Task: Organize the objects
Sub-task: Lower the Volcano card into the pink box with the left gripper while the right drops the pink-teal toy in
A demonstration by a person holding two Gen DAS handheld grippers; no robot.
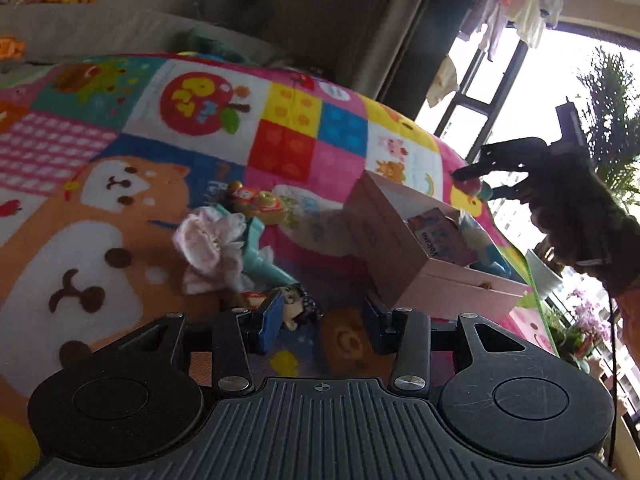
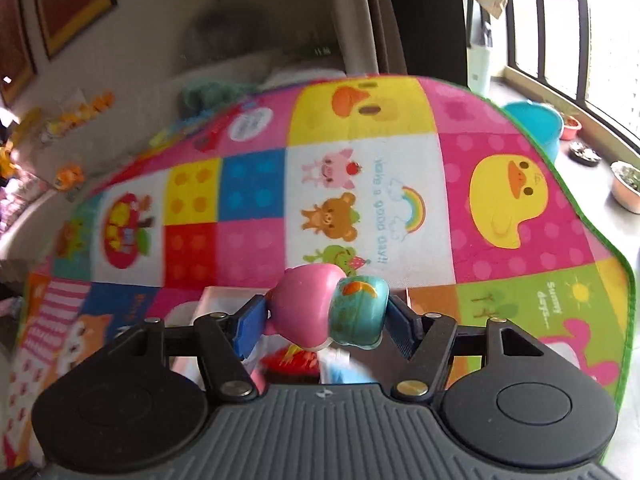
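Blue-padded, the right gripper (image 2: 326,320) is clamped on a pink-and-teal toy figure (image 2: 332,308), held above the open pink box (image 1: 424,256) on a patchwork play mat (image 2: 400,184); seen from the left wrist, the left gripper (image 1: 320,320) hangs released with nothing between its jaws, near a small dark-haired doll (image 1: 294,304); beside it lie a pale fabric flower (image 1: 212,248) and a teal toy (image 1: 264,264); a picture card (image 1: 438,236) sits inside the box.
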